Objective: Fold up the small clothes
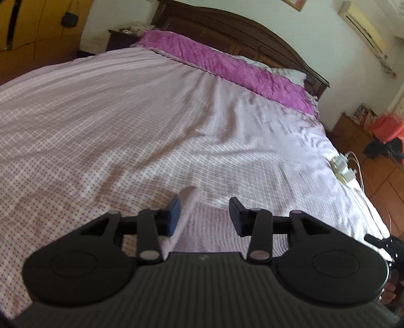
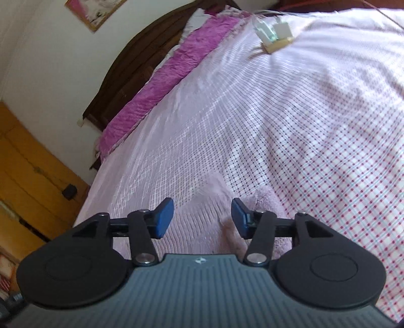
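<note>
Both claws apart & holding nothing, left gripper (image 1: 205,217) w/ a raised fold of the pink cloth (image 1: 217,224) by its left pad, right gripper (image 2: 203,217) over same cloth flat on checked bedsheet (image 2: 315,141), prob let go to lay a fold.

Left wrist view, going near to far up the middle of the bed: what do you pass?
left gripper → pale pink ribbed garment → checked bedsheet → magenta blanket → dark wooden headboard → white wall.
</note>
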The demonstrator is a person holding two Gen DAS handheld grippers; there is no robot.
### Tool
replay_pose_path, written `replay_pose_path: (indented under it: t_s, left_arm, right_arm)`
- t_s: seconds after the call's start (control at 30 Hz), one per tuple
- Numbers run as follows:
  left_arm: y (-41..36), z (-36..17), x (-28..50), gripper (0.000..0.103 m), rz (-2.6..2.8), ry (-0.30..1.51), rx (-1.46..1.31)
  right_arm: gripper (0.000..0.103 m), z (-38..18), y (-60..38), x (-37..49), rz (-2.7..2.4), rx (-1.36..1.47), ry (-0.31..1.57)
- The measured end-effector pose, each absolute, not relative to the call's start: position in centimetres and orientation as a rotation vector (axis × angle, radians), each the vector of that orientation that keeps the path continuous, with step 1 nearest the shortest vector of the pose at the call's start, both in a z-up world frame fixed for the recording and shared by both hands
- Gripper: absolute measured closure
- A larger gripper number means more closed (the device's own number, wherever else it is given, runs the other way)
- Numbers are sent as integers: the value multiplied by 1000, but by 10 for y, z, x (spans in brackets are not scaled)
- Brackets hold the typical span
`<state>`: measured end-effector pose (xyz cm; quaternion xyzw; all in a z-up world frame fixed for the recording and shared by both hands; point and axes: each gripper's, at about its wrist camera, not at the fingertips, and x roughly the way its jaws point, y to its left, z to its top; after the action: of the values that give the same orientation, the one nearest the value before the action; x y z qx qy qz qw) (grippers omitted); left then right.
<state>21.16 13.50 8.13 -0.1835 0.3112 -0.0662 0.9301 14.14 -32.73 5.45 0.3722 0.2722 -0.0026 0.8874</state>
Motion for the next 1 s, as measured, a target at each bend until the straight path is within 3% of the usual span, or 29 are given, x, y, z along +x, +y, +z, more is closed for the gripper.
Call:
replay_pose_path:
  t_s: [0.3, 0.53, 1.0]
  left_arm:
    - [109, 50, 223, 59, -255, 721, -305]
    - [136, 28, 230, 60, -59, 694, -308]
    - [118, 53, 202, 59, -86, 700, -230]
  right_arm:
    - [44, 50, -302, 136, 23, 566, 620]
    - [44, 32, -292, 134, 27, 444, 610]
    - [44, 46, -301, 113, -3, 493, 595]
